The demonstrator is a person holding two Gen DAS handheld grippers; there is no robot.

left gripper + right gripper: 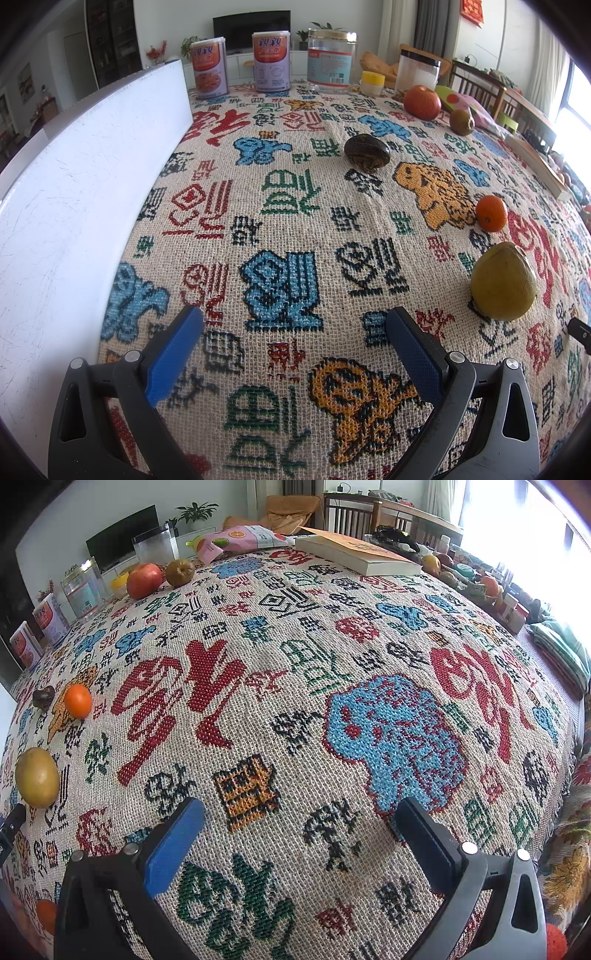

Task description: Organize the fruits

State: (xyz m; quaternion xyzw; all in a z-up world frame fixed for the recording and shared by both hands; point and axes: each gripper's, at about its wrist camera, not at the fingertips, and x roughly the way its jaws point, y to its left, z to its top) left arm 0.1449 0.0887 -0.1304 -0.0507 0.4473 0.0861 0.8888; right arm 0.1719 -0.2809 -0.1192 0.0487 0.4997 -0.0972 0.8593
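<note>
We see the yellow-green fruit lying ahead-right of the left claw (nearer arm), both claws wide, empty.

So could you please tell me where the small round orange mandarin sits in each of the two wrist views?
Left wrist: the small round orange mandarin lies at the right edge, beyond the yellow-green pear-shaped fruit.
Right wrist: the mandarin lies at the far left, again beyond that fruit.
Shared landmark: the dark brown wrinkled fruit, just past the mandarin in both views.
</note>
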